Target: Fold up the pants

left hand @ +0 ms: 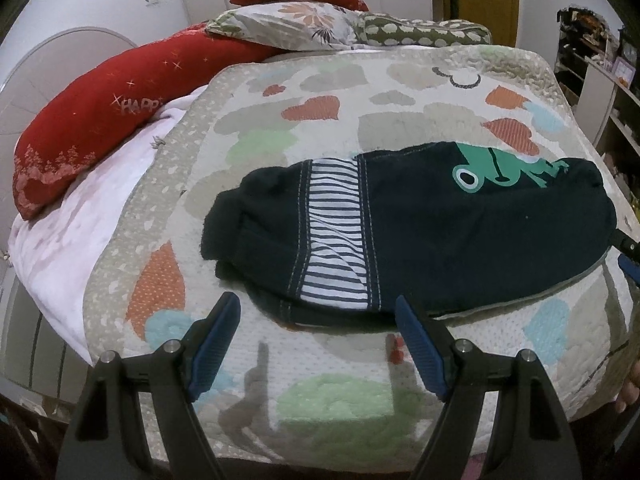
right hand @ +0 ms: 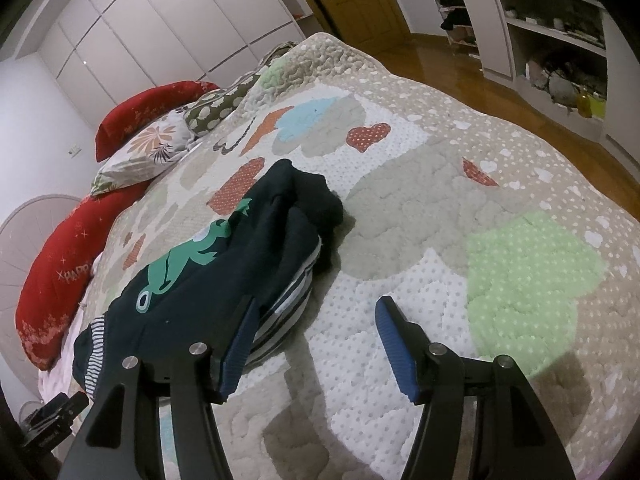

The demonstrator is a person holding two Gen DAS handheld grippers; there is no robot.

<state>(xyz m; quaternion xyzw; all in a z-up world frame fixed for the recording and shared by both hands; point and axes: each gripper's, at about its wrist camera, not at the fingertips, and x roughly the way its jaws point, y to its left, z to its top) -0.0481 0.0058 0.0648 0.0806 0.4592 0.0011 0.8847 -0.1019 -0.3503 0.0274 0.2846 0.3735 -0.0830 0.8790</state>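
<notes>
Dark navy children's pants with a green frog print and a blue-and-white striped panel lie folded in a bundle on the patterned quilt. My left gripper is open and empty, its jaws wide apart just in front of the pants' near edge. In the right wrist view the same pants lie at the left. My right gripper is open and empty, its left finger close beside the pants' edge; I cannot tell if it touches. The right gripper's tip also shows at the far right of the left wrist view.
Red pillows and floral cushions lie along the bed's far side. White wardrobe doors stand behind. Shelves and a wooden floor lie beyond the bed's right edge.
</notes>
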